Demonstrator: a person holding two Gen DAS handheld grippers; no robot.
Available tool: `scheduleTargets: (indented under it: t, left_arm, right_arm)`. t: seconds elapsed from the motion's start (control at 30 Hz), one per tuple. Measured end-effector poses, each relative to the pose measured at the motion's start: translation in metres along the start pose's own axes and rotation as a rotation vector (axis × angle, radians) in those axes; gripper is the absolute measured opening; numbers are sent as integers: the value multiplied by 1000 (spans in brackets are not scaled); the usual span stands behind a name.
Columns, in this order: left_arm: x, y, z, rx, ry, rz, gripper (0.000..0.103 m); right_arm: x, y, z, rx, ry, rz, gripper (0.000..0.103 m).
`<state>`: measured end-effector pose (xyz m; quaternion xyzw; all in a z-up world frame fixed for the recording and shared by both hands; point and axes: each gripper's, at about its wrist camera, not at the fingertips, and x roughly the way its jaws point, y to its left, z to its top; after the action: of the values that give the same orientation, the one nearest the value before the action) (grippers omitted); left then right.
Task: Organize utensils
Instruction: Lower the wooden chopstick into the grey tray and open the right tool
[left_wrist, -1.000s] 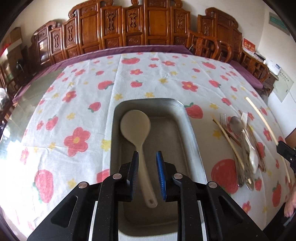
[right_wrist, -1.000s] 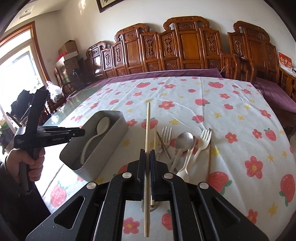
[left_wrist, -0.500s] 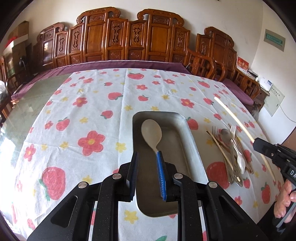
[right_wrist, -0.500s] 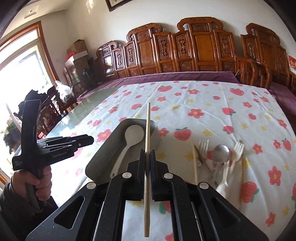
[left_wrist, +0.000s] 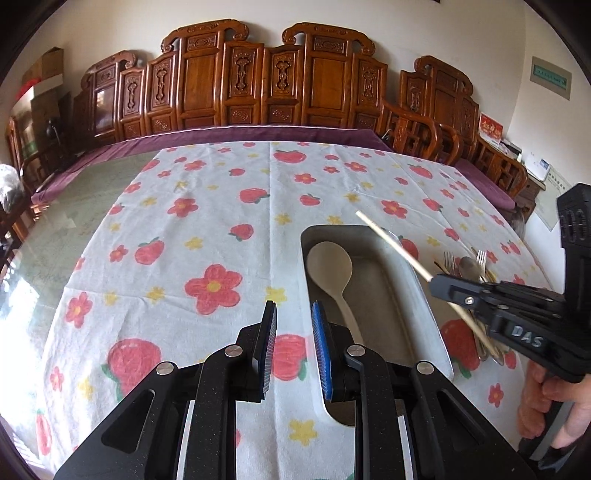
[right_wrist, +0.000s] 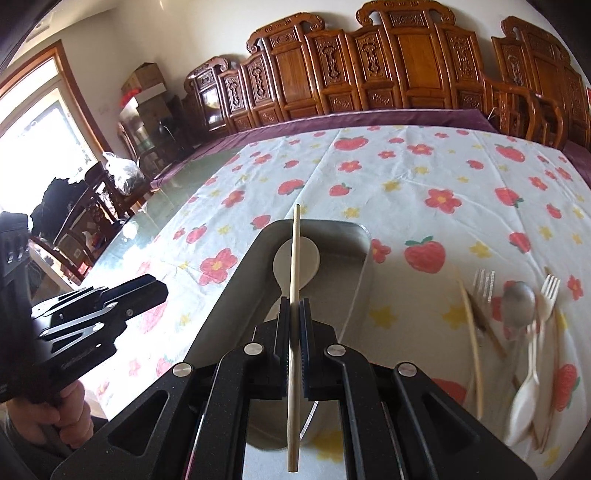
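Left wrist view: the left claw (left_wrist: 293, 345) stands a little open with nothing between its pads, over the tabletop (left_wrist: 207, 229) just left of the grey tray (left_wrist: 430, 314). A pale spoon (left_wrist: 330, 266) lies in the tray, bowl toward the far end. At right, the right claw (left_wrist: 441, 284) is clamped on a wooden chopstick (left_wrist: 391, 242), which slants over the tray's right rim, far tip above the far end. Beyond it, the loose utensil pile (left_wrist: 467, 266) lies right of the tray.

Right wrist view: the right claw (right_wrist: 294, 317) is pinched tight on the chopstick (right_wrist: 295, 266) at about mid-length, so near and far halves stick out roughly evenly; it hangs lengthwise over the tray (right_wrist: 364, 247), crossing above the spoon (right_wrist: 312, 258). The pile of forks, a metal spoon and sticks (right_wrist: 521, 306) lies at right, blurred.

The chopstick looks light, stiff and thin. A smooth round stick could roll or swivel between flat pads, so the middle hold seems sound; a grip near one end would probably let it droop.
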<state>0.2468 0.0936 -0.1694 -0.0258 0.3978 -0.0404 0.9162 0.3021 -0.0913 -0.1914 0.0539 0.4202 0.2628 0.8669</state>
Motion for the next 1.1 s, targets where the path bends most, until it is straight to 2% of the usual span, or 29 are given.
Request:
scheduleTargets:
  t: [0.23, 0.47, 0.67, 0.77, 0.83, 0.9, 1.03, 1.1]
  left_arm:
    - [-1, 5, 1, -16, -2, -4, 18]
    - [-2, 4, 2, -16, -7, -14, 18]
    - [-5, -7, 3, -6, -14, -23, 18]
    - [-7, -18, 4, 6, -23, -36, 19]
    - [-9, -28, 4, 21, -30, -46, 24]
    - [-11, -39, 3, 36, -36, -54, 35]
    - [-11, -60, 1, 56, -39, -75, 44]
    - [-11, -72, 0, 70, -37, -84, 53]
  right_arm:
    - [31, 0, -4, 67, 55, -6, 6]
    - [36, 2, -5, 66, 41, 59, 10]
    - [13, -7, -7, 23, 10, 61, 10]
    - [-20, -18, -13, -32, -26, 26, 10]
    - [-39, -29, -17, -61, -42, -4, 10]
    - [-59, -43, -20, -84, -59, -44, 10]
    - [-85, -72, -27, -124, -75, -140, 10]
    - [-93, -90, -31, -123, -75, -176, 10]
